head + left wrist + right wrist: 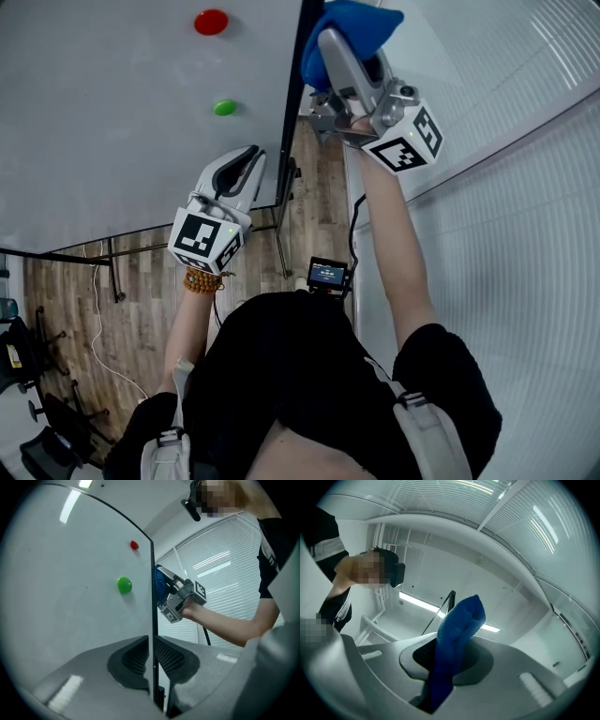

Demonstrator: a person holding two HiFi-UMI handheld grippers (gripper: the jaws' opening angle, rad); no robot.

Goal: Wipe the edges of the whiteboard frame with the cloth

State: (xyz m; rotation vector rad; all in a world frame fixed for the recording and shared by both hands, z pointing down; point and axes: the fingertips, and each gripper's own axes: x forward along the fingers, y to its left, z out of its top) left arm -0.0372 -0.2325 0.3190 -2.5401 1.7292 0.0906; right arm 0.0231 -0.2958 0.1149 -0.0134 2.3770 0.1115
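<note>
Your right gripper point(336, 47) is clamped on a blue cloth point(457, 625), with both jaws pressed into the fabric. The cloth is a fuzzy, bright blue wad, folded over itself. It is narrow where it sits deep between the jaws and fuller where it bulges out past the tips. Its long axis follows the jaws, and the free end points forward, away from your hand, leaning slightly to one side.

Ahead of that gripper's tips, the cloth meets the dark whiteboard frame point(291, 103), a thin vertical edge. The white board surface point(112, 112) lies to the gripper's left. Your right forearm point(398, 244) is stretched out nearly straight towards the frame, and the marker cube sits just above the wrist.

Your left gripper point(153, 663) is lower along the same edge. Its jaws are closed on the whiteboard frame, one pad on each side. The left arm is bent and held closer to your body, with a bead bracelet point(202, 280) at the wrist.

Beyond the left gripper, a green magnet point(225, 108) and a red magnet point(211, 21) sit on the board.
</note>
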